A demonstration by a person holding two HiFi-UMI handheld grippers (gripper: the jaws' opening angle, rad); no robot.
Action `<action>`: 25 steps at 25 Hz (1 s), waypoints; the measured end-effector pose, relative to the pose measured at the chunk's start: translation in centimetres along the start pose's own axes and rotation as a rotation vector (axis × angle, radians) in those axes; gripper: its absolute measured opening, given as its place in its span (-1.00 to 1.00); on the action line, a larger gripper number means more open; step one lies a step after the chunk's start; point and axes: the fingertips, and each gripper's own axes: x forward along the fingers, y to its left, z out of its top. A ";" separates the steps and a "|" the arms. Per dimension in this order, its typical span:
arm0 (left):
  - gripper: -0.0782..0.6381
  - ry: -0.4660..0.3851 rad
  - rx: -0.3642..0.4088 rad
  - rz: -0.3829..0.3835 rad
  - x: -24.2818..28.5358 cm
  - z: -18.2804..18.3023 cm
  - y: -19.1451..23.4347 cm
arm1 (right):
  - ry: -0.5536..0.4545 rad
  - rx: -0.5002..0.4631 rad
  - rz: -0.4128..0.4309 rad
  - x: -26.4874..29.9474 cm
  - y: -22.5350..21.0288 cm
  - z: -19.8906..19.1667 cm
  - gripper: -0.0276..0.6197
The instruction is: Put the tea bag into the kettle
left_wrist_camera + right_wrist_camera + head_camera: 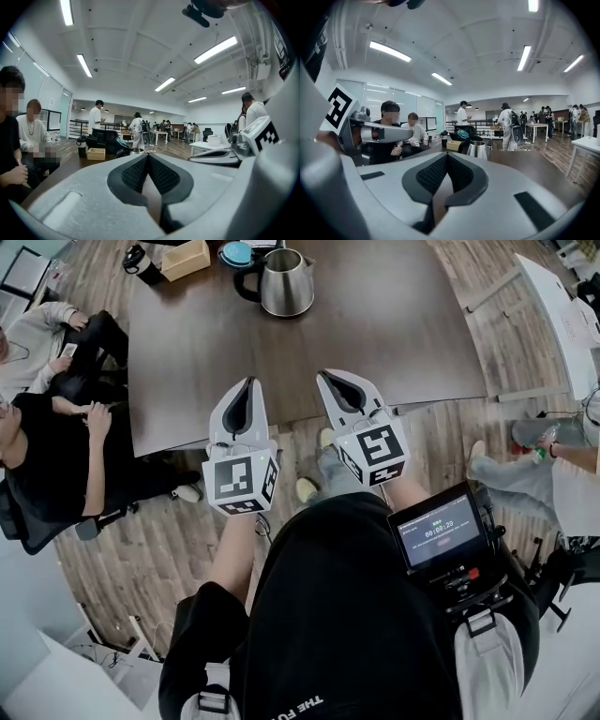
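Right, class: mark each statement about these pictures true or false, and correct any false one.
1. The kettle stands on the far part of the table. True.
2. The left gripper holds a tea bag. False: its fingers are together with nothing between them.
3. The right gripper is shut and empty. True.
4. The kettle lies on its side. False: it stands upright.
5. The box stands to the right of the kettle. False: it is to the kettle's left.
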 end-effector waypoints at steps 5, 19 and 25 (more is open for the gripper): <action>-0.77 0.005 -0.016 -0.003 -3.5 -1.0 -1.5 | 0.014 -0.004 0.002 -2.9 2.3 -1.0 -0.90; -0.77 -0.015 0.018 -0.005 -5.4 0.8 -9.7 | -0.055 0.005 0.021 -9.7 -0.5 0.5 -0.90; -0.77 -0.018 0.026 -0.021 -5.3 0.4 -10.5 | -0.044 0.004 0.008 -10.0 -0.7 -0.5 -0.90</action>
